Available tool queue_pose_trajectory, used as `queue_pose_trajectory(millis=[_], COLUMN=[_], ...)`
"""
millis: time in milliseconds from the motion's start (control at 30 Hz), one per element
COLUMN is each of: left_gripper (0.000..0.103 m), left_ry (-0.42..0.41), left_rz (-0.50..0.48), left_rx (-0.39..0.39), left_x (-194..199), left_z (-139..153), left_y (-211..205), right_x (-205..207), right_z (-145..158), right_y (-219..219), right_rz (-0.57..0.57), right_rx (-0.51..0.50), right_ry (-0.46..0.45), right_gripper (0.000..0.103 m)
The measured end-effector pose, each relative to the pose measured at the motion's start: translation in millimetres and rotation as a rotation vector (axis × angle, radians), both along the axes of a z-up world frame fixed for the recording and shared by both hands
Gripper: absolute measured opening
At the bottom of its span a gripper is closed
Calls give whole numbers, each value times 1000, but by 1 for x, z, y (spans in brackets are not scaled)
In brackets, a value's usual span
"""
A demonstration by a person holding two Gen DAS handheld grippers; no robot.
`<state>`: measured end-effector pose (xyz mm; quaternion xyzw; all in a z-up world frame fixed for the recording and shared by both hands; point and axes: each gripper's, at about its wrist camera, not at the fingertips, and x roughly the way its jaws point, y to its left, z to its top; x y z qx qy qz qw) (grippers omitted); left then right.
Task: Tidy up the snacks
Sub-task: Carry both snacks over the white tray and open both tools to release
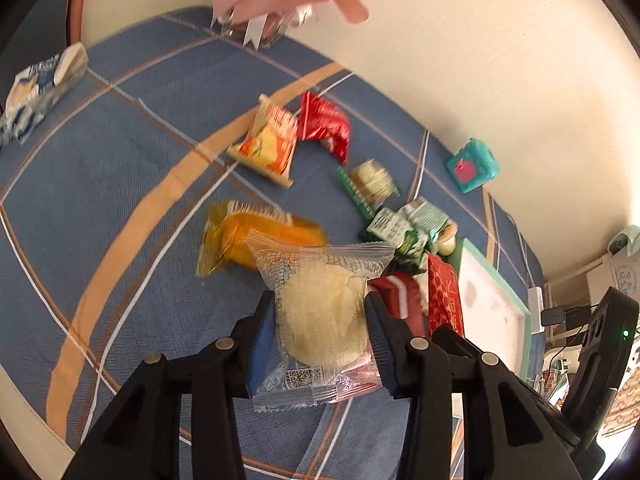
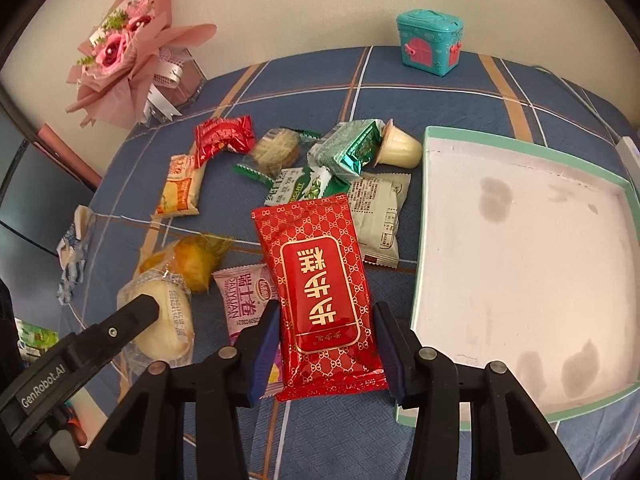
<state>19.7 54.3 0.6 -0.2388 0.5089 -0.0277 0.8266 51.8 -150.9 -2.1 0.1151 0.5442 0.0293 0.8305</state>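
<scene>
1. left hand-held gripper (image 1: 320,332): pinching a clear crinkly wrapper with a pale round cake (image 1: 322,316) between blue pads, lifted above the tabletop (image 1: 100,184).
2. right hand-held gripper (image 2: 326,344): clamped on a glossy red foil packet (image 2: 320,288), flat and oblong with gold lattice print, held just left of the tray.
3. shallow square tray (image 2: 628,200), mint rim, matte white floor with grey smudges.
4. loose on blue plaid cloth: orange cake pack (image 1: 256,236), crumpled red wrapper (image 2: 224,136), green foil pack (image 2: 348,148), smooth jelly cup (image 2: 400,146).
</scene>
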Motion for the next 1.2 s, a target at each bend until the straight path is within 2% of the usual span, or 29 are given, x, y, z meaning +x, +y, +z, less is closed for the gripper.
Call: queue_pose_trajectory(millis=[133,267,367,567,733,867,1000,1200], left_gripper=[46,46,46,46,46,46,46,46], left_ry=[-24,-29,-36,-43,-64,-77,-77,-82], left_rz=[-21,-67,-109,-214,-300,-371,-456,-525], left_rx=[23,30,56,59,64,68,94,125], left_x=[4,15,21,32,42,53,62,73], left_z=[13,22,27,32,34,27,12,-10], left_y=[-14,-35,-55,-105,-151,-188,-224,-254], right_x=[-3,0,0,-3,-9,-10,-7,-7], right_z=[13,15,18,19,16,14,3,-9], right_y=[-4,-14,-36,-95,-142,-169,-191,-215], right_rz=[-17,-51,-126,-319,-444,-509,-547,-601], right_rx=[-17,-26,-54,-154,-144,-150,-205,-241], right_ry=[-28,-14,-16,-15,-7,-30,-43,-39], right_gripper=[49,49,49,49,49,49,49,49])
